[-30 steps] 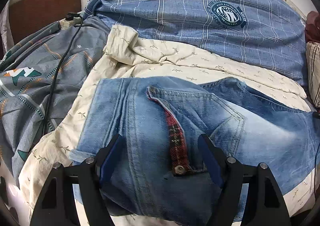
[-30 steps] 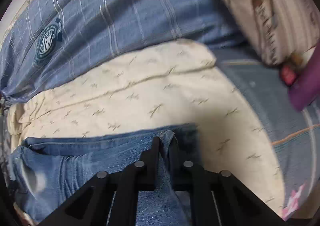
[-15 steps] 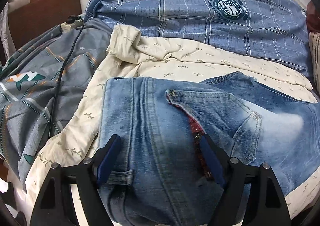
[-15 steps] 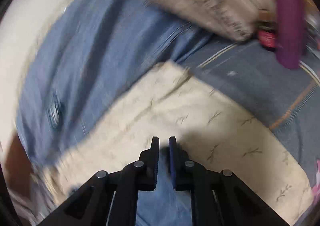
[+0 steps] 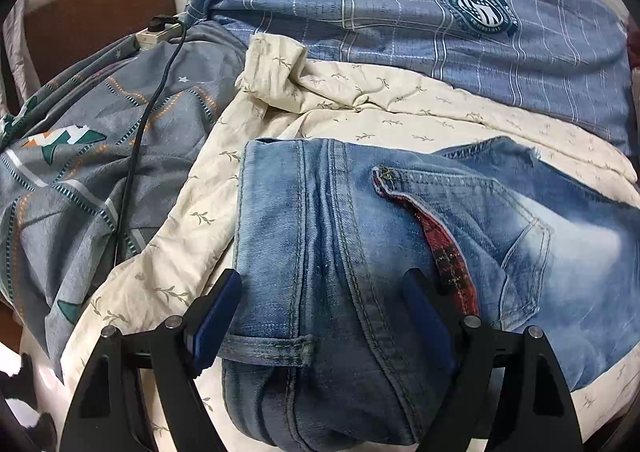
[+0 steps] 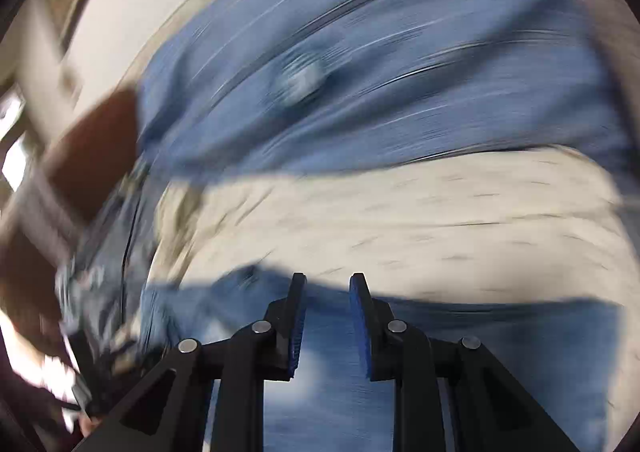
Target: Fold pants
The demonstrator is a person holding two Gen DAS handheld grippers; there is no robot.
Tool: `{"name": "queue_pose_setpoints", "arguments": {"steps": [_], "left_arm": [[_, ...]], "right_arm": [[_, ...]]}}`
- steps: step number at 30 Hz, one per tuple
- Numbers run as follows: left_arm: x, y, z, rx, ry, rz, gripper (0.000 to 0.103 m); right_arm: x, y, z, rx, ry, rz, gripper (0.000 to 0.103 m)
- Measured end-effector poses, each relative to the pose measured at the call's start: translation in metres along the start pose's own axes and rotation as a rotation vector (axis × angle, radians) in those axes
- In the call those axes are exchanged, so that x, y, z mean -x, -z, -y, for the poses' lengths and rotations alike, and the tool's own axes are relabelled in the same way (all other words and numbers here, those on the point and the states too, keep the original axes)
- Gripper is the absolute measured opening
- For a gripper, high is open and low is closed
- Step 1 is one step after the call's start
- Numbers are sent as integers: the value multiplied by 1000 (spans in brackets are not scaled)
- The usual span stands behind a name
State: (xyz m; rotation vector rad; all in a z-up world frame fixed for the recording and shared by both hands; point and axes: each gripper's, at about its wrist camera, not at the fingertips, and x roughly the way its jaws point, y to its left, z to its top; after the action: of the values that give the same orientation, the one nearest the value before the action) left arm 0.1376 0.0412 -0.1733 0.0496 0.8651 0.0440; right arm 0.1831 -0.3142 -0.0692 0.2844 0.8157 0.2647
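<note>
- The left gripper (image 5: 324, 300) stands wide apart over the waist end of the faded blue denim pants (image 5: 360, 252); its jaws have just been spreading further, and its blue-padded fingers (image 5: 218, 312) straddle the cloth without pinching it.
- Between those fingers run the double-stitched centre seam and a belt loop (image 5: 266, 348) of the waistband.
- Just right of the seam is a back pocket (image 5: 480, 219), its edge turned out to show a red plaid lining (image 5: 448, 256).
- The right gripper (image 6: 327, 284) is parted by a narrow gap, its jaws have just been opening, and nothing sits between the blue pads (image 6: 362, 324); blurred denim lies below them.
- The right wrist view is heavily smeared, so little detail can be read there.
- The pants lie folded into a broad bundle on a cream quilt with a small sprig print (image 5: 360, 111), which is rumpled at its upper left corner.
- Behind the quilt lies a blue checked pillow with a round dark badge (image 5: 400, 3).
- Left of the quilt is a grey bedsheet with teal and orange patterns (image 5: 80, 171).
- A black cable (image 5: 136, 139) trails over that sheet from a white power strip (image 5: 154, 37).
- A brown cushioned piece (image 5: 96, 3) stands at the far left.
</note>
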Motion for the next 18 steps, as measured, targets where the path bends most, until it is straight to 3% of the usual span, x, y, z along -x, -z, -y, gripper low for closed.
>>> {"name": "queue_pose_setpoints", "arguments": {"steps": [4,6,11,15,16,18], "left_arm": [[-2,0,-5,-20,-8,-5,84],[-2,1,-7,-30,-9,-7,84],[-3,2,-9,-58,-8,-9,83],[-2,4,-6,-112,-15,-5,77],[-2,5,-6,-120,-14,-7,76],[-3,5,-8,-121,-5,-15,76]], "right_arm": [[-64,9,-53,161,-8,-124,26],[-88,20,-69,216,29,-167,26],[-122,26,-92,319,69,-213,26],[-131,22,-91,322,79,-218,27],[-131,21,-92,322,66,-219,31],[-131,21,-90,312,42,-220,60]]}}
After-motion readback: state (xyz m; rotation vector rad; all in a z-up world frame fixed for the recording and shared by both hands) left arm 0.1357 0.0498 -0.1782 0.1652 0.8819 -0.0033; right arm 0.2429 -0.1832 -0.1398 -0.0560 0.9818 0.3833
